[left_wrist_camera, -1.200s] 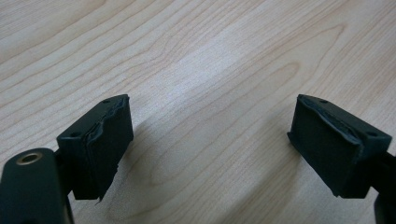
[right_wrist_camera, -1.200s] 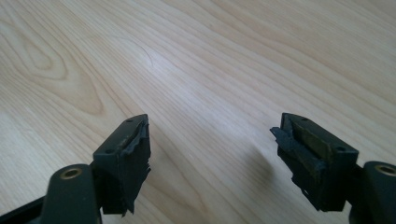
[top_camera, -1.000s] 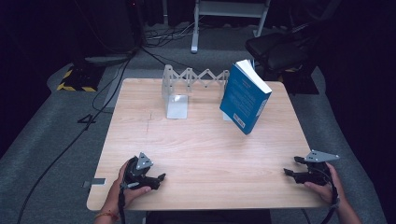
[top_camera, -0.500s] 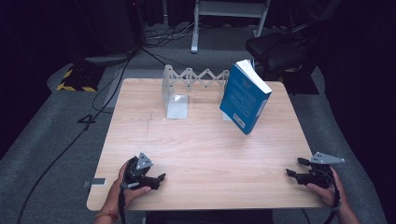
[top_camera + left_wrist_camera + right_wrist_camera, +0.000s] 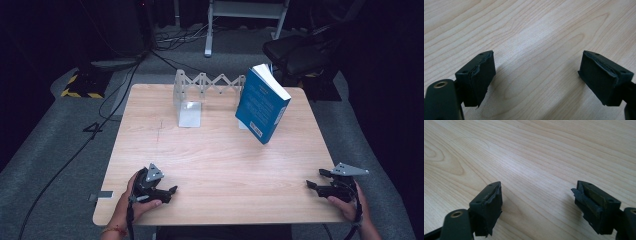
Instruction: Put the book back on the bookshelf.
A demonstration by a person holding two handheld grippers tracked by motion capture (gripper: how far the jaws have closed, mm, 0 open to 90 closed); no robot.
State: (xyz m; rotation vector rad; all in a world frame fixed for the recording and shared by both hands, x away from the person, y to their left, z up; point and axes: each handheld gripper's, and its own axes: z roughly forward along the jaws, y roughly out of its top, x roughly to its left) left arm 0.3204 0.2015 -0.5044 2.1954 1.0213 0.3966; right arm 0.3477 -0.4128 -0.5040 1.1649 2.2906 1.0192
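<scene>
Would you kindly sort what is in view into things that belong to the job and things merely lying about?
Job:
- blue book, leaning at the table's far side
- metal folding bookstand
- left tongs, open
- right tongs, open

Lying about:
- black chair
- floor cables

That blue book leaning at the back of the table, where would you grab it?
Probably by the top edge of the blue book, coming from above. It leans tilted against the metal rack, so its upper end stands free in the air, while its lower corner rests on the table.
</scene>
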